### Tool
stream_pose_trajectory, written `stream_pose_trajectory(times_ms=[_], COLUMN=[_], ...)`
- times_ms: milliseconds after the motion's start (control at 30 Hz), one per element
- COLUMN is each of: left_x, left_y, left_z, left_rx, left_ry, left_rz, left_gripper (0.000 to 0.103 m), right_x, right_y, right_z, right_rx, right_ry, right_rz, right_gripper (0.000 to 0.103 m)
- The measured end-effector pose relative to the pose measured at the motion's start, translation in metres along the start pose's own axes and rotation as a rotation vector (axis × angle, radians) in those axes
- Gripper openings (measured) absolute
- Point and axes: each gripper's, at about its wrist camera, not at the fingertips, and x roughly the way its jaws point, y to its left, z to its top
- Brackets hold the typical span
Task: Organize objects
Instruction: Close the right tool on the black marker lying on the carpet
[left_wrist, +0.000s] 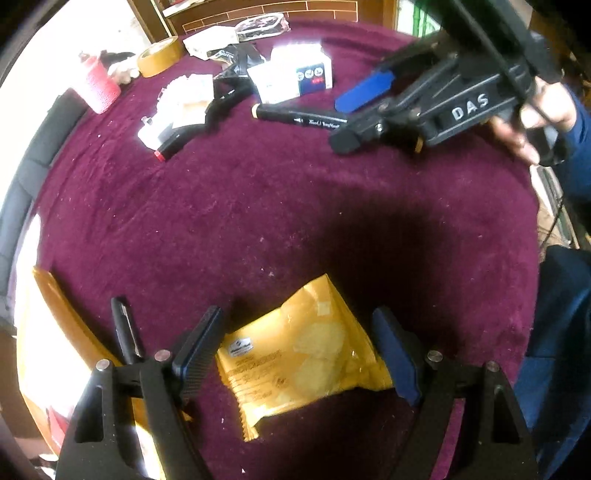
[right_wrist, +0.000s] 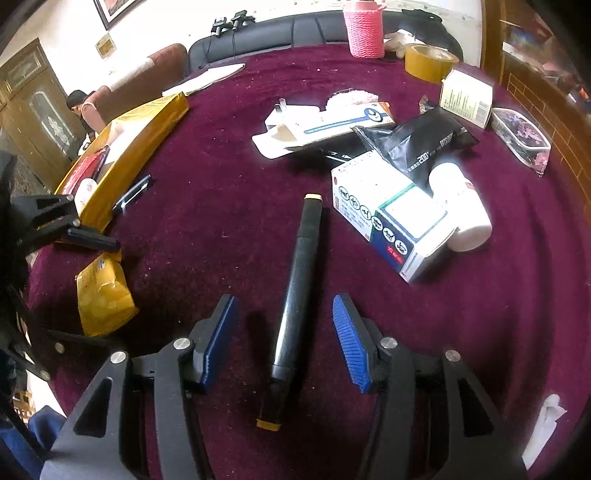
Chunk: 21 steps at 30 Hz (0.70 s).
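On the dark red cloth of the table (right_wrist: 229, 155), at its left edge in the right wrist view, stands an open yellow box (right_wrist: 147, 133). Inside it I can see a red item (right_wrist: 85, 170) and a white one (right_wrist: 86, 192) — what they are I cannot tell. A black pen (right_wrist: 133, 194) lies just beside the box wall.

The black marker (right_wrist: 297, 291) lies flat on the cloth between the fingers of the right gripper (right_wrist: 286, 332). Its long axis runs away from the camera; one yellow-capped end is near the gripper, the other points toward a white carton (right_wrist: 388, 218). The blue pads stand apart from the marker on both sides, not touching it — the jaws are released.

The left gripper (left_wrist: 299, 350) is also spread, and a yellow snack packet (left_wrist: 303, 354) lies on the cloth between its fingers; the right pad seems to reach the packet's edge, but there is no squeeze.
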Motion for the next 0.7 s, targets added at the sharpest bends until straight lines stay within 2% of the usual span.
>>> stream_pose_trajectory(times_ms=[67,133,167,267,300,333,467,500,633,700], left_x=[0.005,0.007,0.009,0.01,0.005,-0.001,-0.031,-0.035,-0.029,-0.025], left_y=[0.01,0.025,0.039,0.081,0.086,0.088,0.07,0.062,0.036,0.022], left_z=[0.004,0.007,0.009,0.0,-0.002,-0.003,-0.008,-0.008,-0.01,-0.009], left_rx=[-0.081,-0.178,-0.279,-0.575,-0.603,-0.6,-0.418,-0.366,-0.118,-0.017], left_ry=[0.006,-0.011,-0.02,-0.036,-0.047,-0.059,-0.089,-0.086,-0.048,-0.035], left_rz=[-0.042,-0.021,0.022,-0.002,-0.01,-0.016,-0.063,-0.058,0.035,0.033], left_gripper=[0.078,0.077,0.077,0.076,0.075,0.075,0.076,0.076,0.076,0.077], right_x=[0.0,0.0,0.0,0.0,0.001,0.001,0.0,0.0,0.0,0.001], right_y=[0.002,0.005,0.006,0.006,0.006,0.007,0.006,0.005,0.003,0.003], right_z=[-0.001,-0.002,-0.002,-0.001,-0.001,-0.001,-0.003,-0.003,-0.002,-0.003], right_rx=[-0.004,-0.02,-0.02,-0.008,-0.009,-0.012,-0.016,-0.014,-0.004,-0.009], right_ry=[-0.006,-0.006,-0.005,-0.003,-0.002,-0.001,-0.003,-0.003,-0.008,-0.011], right_rz=[-0.006,-0.018,-0.02,-0.016,-0.019,-0.022,-0.016,-0.012,0.007,0.006], right_gripper=[0.055,0.055,0.057,0.058,0.058,0.058,0.059,0.059,0.062,0.063])
